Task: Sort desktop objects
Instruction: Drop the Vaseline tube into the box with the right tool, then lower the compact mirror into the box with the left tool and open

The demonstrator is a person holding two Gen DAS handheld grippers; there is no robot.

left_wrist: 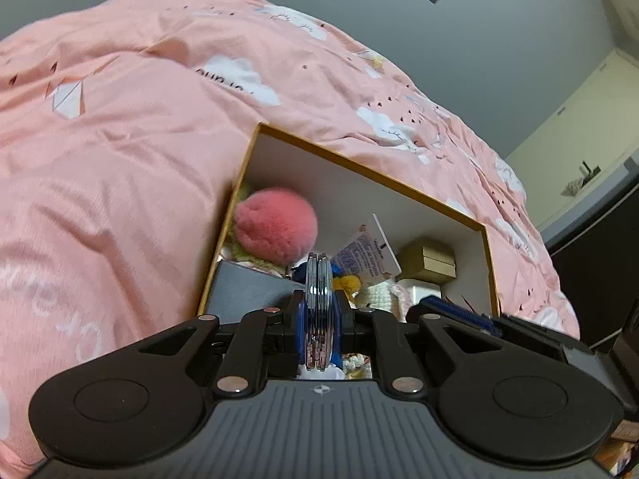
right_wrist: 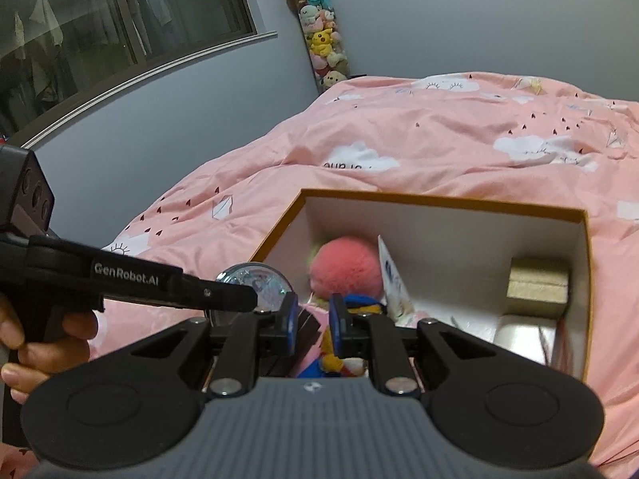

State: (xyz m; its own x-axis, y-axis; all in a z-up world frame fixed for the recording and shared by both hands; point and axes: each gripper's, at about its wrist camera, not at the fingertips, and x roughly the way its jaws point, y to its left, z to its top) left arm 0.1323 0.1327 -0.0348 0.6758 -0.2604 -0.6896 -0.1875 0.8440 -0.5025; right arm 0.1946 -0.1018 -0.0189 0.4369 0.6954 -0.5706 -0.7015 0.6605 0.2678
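Observation:
My left gripper (left_wrist: pixel 318 311) is shut on a round silver compact mirror (left_wrist: pixel 318 303), held edge-on over the near end of an open box with an orange rim (left_wrist: pixel 359 167). In the right wrist view the mirror (right_wrist: pixel 255 281) shows as a shiny disc at the tip of the left gripper (right_wrist: pixel 239 297), just left of the box (right_wrist: pixel 439 199). My right gripper (right_wrist: pixel 313 319) is open and empty above the box's near end. Inside the box lie a pink plush ball (left_wrist: pixel 275 223) (right_wrist: pixel 347 265), a small tan box (left_wrist: pixel 431 261) (right_wrist: pixel 539 283), a paper card (right_wrist: pixel 393 279) and a yellow-blue plush toy (right_wrist: pixel 339 355).
The box rests on a bed with a pink cloud-print duvet (left_wrist: pixel 120 139) (right_wrist: pixel 439 131). A grey flat case (left_wrist: pixel 247 291) lies in the box's near left corner. A tube of plush toys (right_wrist: pixel 323 40) stands against the grey wall. A dark window (right_wrist: pixel 100 32) is at left.

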